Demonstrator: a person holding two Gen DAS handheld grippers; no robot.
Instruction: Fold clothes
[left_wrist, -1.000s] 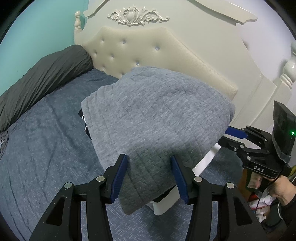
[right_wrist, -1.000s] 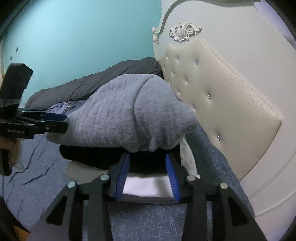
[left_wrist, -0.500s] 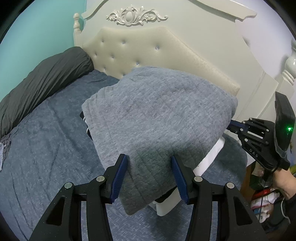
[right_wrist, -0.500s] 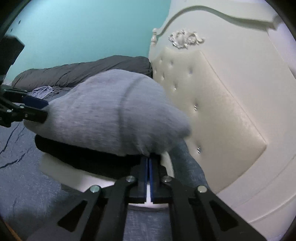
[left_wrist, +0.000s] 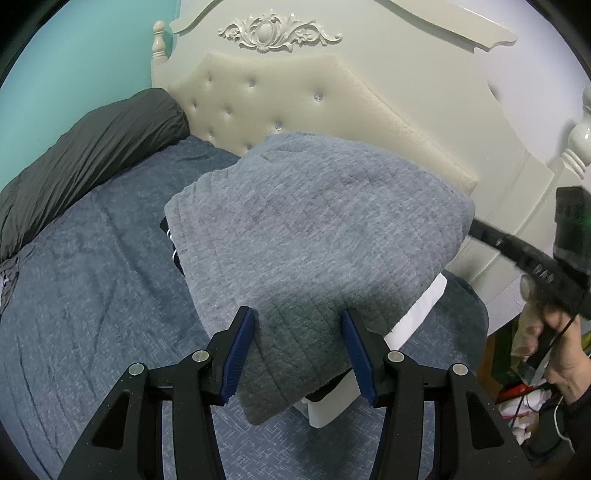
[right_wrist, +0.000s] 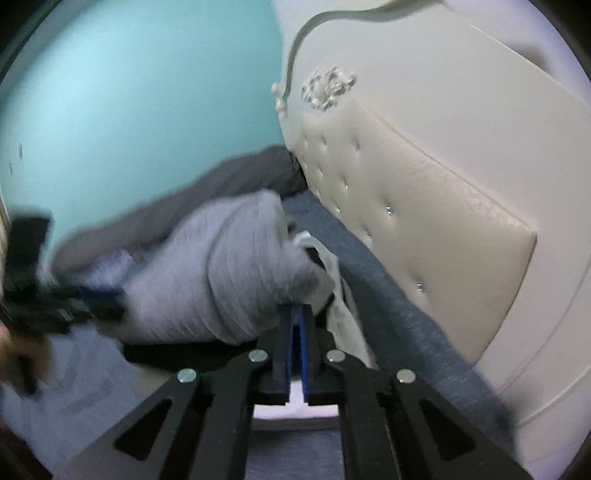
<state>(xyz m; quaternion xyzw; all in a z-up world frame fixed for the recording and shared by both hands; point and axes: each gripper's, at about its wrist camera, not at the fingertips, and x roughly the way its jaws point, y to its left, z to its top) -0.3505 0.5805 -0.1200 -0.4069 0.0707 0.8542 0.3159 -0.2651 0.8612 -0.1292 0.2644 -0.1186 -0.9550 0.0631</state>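
From the left wrist, the folded grey garment (left_wrist: 317, 236) tops a stack of black and white clothes on the bed (left_wrist: 92, 295) near the headboard (left_wrist: 332, 110), and the left gripper (left_wrist: 297, 354) hovers at its near edge, fingers about half open on either side and pressing nothing. From the right wrist, blurred by motion, the right gripper (right_wrist: 297, 332) sits at the stack's corner, its fingers just reopened to a narrow slit after closing, and whether cloth is pinched between them I cannot tell. This pile looks finished; a crumpled item further along the bed may be left.
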